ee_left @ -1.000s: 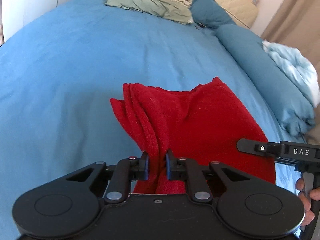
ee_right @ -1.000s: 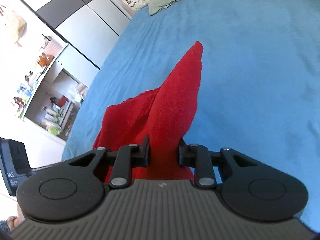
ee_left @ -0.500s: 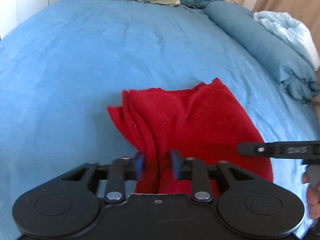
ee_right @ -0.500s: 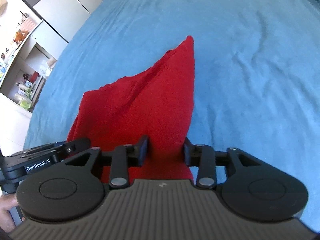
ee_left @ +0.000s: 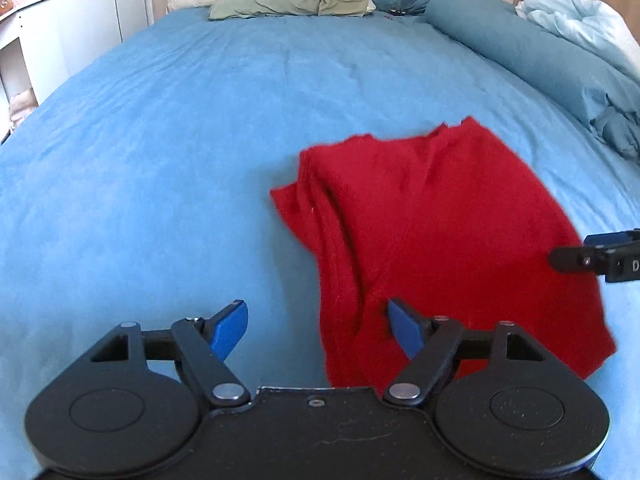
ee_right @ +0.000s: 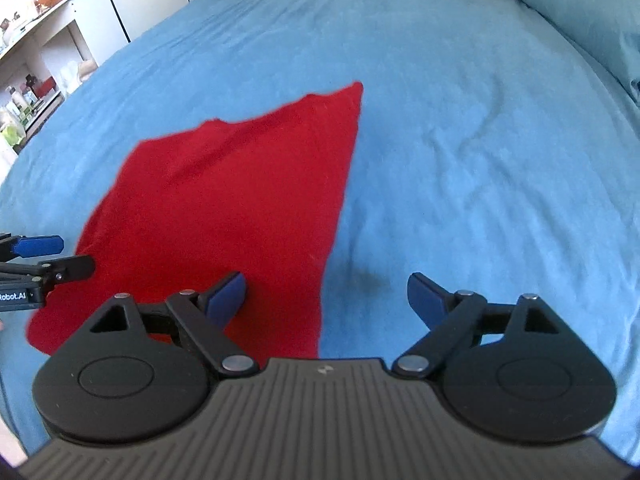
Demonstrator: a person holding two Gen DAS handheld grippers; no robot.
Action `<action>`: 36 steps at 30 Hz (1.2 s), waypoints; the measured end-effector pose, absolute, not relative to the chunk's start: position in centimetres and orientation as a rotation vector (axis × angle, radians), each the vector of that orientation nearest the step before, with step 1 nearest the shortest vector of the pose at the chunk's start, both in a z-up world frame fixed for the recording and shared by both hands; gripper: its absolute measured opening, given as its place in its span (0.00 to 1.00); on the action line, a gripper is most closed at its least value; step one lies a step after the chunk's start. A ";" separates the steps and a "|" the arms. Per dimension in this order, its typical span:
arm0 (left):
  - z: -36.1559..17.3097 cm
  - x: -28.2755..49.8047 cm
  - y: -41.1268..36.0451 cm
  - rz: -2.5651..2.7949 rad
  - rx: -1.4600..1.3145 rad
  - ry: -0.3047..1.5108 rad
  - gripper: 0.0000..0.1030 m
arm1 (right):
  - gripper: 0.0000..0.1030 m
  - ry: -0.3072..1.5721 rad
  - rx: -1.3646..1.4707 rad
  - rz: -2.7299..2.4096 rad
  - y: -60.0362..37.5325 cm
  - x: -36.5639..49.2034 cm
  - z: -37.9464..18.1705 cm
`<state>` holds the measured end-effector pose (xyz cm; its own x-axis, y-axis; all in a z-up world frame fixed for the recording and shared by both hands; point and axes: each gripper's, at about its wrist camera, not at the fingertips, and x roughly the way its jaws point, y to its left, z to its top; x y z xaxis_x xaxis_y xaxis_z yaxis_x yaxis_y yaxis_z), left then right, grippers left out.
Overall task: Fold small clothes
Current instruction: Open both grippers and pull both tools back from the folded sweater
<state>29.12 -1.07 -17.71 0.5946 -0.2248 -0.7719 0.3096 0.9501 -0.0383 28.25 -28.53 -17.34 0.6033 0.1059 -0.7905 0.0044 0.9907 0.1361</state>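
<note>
The red garment (ee_left: 440, 232) is a soft, fuzzy knit cloth, matt. The blue bedsheet (ee_left: 160, 140) looks like smooth, matt cotton, faintly creased. The left tongs (ee_left: 316, 326) and right tongs (ee_right: 326, 298) are matt black plastic with silvery metal rivets.

The near hem of the red garment (ee_left: 440, 240) slips out of sight under the left hand-held gripper (ee_left: 318, 332), whose jaws are opening, so the near corners can't be seen. At the right edge of the left wrist view, the right hand-held gripper (ee_left: 596, 258) is cut off, its lettering clipped. On the right wrist view, the shelf clutter (ee_right: 24, 96) at far left is too small and washed out to identify. The garment's edges look smeared.
</note>
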 end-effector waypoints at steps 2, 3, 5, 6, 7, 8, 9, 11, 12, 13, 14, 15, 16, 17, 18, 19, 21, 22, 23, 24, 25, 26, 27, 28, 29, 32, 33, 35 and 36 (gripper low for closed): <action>-18.6 28.8 -0.8 -0.311 0.087 0.849 0.80 | 1.00 0.897 0.142 0.054 -28.9 27.9 -18.5; -18.7 28.6 -0.5 -0.308 0.078 0.837 0.81 | 1.00 0.881 0.156 0.053 -29.0 27.7 -18.9; -18.6 28.0 -0.4 -0.300 0.074 0.810 0.81 | 1.00 0.847 0.170 0.050 -29.1 27.3 -19.2; -18.3 27.8 -0.5 -0.295 0.079 0.799 0.81 | 1.00 0.830 0.173 0.049 -29.1 26.9 -19.1; -18.0 27.5 -0.5 -0.290 0.085 0.791 0.80 | 1.00 0.816 0.179 0.045 -29.1 26.6 -18.9; -17.3 27.2 -0.5 -0.283 0.091 0.782 0.80 | 1.00 0.801 0.189 0.043 -29.0 26.2 -18.4; -16.6 26.9 -0.6 -0.270 0.098 0.779 0.80 | 1.00 0.787 0.197 0.045 -28.9 25.7 -17.7; -14.3 26.1 -0.5 -0.220 0.098 0.777 0.80 | 1.00 0.748 0.195 0.043 -28.4 24.2 -15.6; -13.1 25.5 -0.4 -0.203 0.090 0.769 0.81 | 1.00 0.735 0.190 0.045 -28.1 23.4 -14.4; -11.3 24.7 -0.3 -0.191 0.076 0.751 0.83 | 1.00 0.724 0.184 0.051 -27.7 22.4 -13.1; -9.6 23.8 -0.2 -0.189 0.063 0.732 0.86 | 1.00 0.714 0.177 0.051 -27.3 21.3 -11.7; -8.1 22.8 -0.1 -0.192 0.053 0.709 0.96 | 1.00 0.709 0.174 0.048 -27.0 20.2 -10.1; -6.1 21.5 0.0 -0.194 0.046 0.679 1.00 | 1.00 0.711 0.177 0.042 -26.6 19.2 -8.8; -4.6 20.4 0.0 -0.197 0.046 0.658 1.00 | 1.00 0.711 0.183 0.035 -26.3 17.9 -7.3; -3.2 19.4 -0.1 -0.203 0.049 0.645 1.00 | 1.00 0.711 0.185 0.028 -26.1 16.9 -6.1; -1.6 18.4 -0.2 -0.199 0.054 0.632 1.00 | 1.00 0.710 0.182 0.018 -25.9 15.8 -5.0; 0.6 16.3 -0.2 -0.184 0.063 0.623 1.00 | 1.00 0.704 0.170 -0.015 -25.3 13.5 -2.8; 1.4 15.4 -0.2 -0.179 0.065 0.619 1.00 | 1.00 0.704 0.164 -0.029 -25.0 12.5 -1.9; 2.1 14.2 -0.1 -0.175 0.068 0.612 1.00 | 1.00 0.700 0.158 -0.035 -24.8 11.4 -1.0; 2.7 13.1 0.1 -0.171 0.075 0.606 1.00 | 1.00 0.693 0.155 -0.037 -24.6 10.2 -0.2; 3.1 12.0 0.2 -0.165 0.082 0.605 1.00 | 1.00 0.688 0.147 -0.041 -24.4 9.0 0.6; 3.4 11.0 0.2 -0.157 0.090 0.608 1.00 | 1.00 0.686 0.137 -0.044 -24.1 7.9 1.4; 3.7 10.0 0.3 -0.150 0.097 0.612 1.00 | 1.00 0.684 0.126 -0.047 -23.9 7.0 1.9; 3.5 9.2 0.2 -0.145 0.101 0.615 1.00 | 1.00 0.682 0.115 -0.050 -23.6 6.0 2.4; 3.4 8.5 0.3 -0.142 0.104 0.620 1.00 | 1.00 0.681 0.105 -0.055 -23.4 4.9 2.9; 2.8 6.6 0.3 -0.136 0.106 0.638 1.00 | 1.00 0.696 0.089 -0.069 -22.7 2.5 3.8; 2.7 6.0 0.3 -0.132 0.111 0.646 1.00 | 1.00 0.703 0.082 -0.075 -22.5 1.8 4.0; 2.3 4.9 0.2 -0.127 0.122 0.655 1.00 | 1.00 0.705 0.061 -0.089 -22.0 0.3 4.2; 2.1 4.3 0.1 -0.121 0.128 0.659 1.00 | 1.00 0.705 0.050 -0.093 -21.8 -0.3 4.2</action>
